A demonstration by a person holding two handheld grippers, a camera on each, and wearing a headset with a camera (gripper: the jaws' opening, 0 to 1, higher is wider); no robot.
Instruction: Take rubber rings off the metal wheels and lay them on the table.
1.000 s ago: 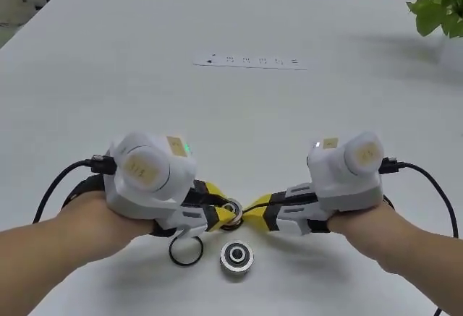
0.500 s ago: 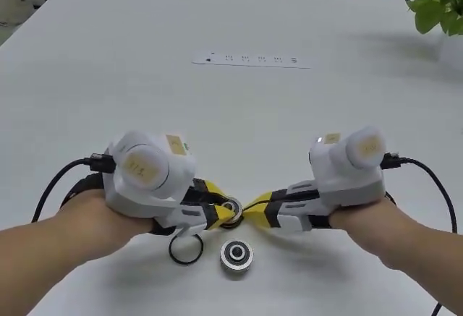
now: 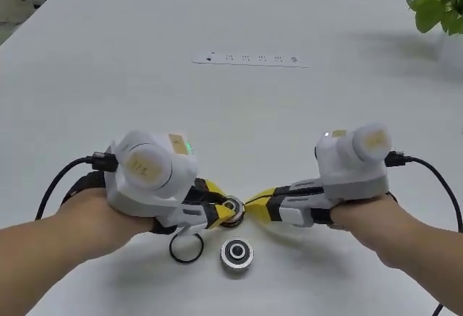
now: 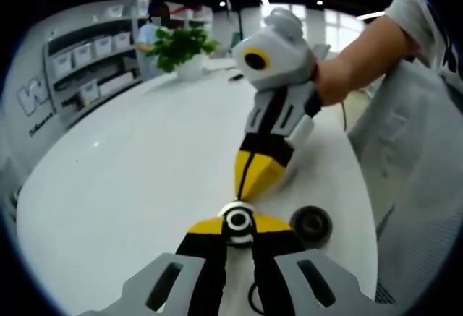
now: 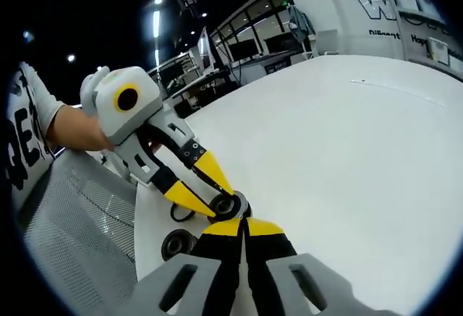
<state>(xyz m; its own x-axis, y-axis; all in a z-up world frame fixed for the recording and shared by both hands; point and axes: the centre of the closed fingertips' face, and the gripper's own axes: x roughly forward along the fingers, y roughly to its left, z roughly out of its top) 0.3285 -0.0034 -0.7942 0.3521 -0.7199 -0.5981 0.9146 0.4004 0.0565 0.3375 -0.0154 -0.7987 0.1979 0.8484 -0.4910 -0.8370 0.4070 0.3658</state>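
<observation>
My left gripper [image 3: 226, 211] is shut on a small metal wheel [image 3: 231, 206] and holds it just above the white table [image 3: 239, 113]. In the left gripper view the wheel [image 4: 239, 220] sits between the yellow jaw tips. My right gripper [image 3: 251, 208] is shut, its yellow tips pressed against the wheel's right rim; whether they pinch the wheel's rubber ring I cannot tell. In the right gripper view the wheel [image 5: 226, 204] lies just beyond my right gripper [image 5: 246, 222]. A second wheel [image 3: 236, 254] lies on the table below. A loose black rubber ring [image 3: 186, 249] lies left of it.
A white power strip [image 3: 249, 59] lies across the middle of the table. A green plant [image 3: 438, 1] stands at the far right corner. Black cables trail from both grippers toward the near table edge. Shelves [image 4: 87, 63] stand beyond the table.
The right gripper's body has shifted a little to the right and rolled, while its tips stay at the wheel. The left gripper and the things on the table have not moved.
</observation>
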